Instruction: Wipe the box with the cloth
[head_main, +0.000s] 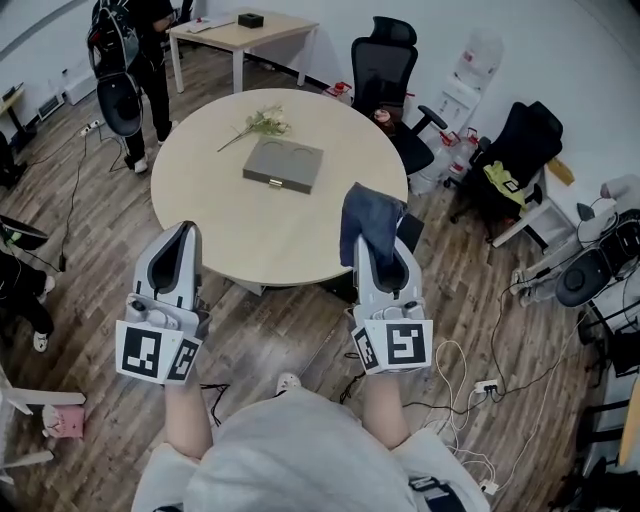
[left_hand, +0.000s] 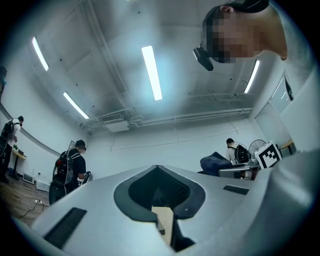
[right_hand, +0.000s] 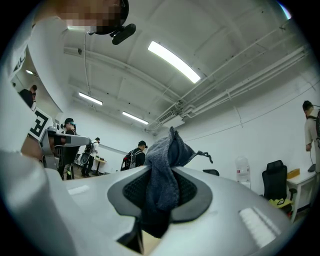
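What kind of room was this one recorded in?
Most likely an office or lab workspace: black swivel chairs beside a round table, a desk by the far wall, and cables trailing across the wood floor.

Indoor, evenly lit, cool white. Source: long ceiling strip lights (left_hand: 151, 72), blown out to glare in both gripper views. Head view bright; bench (head_main: 230, 200) top shows only faint, soft shadows. Heavy fisheye bending throughout; dark vignette rings the gripper views. Nearest surfaces at those lenses soft, out of focus.
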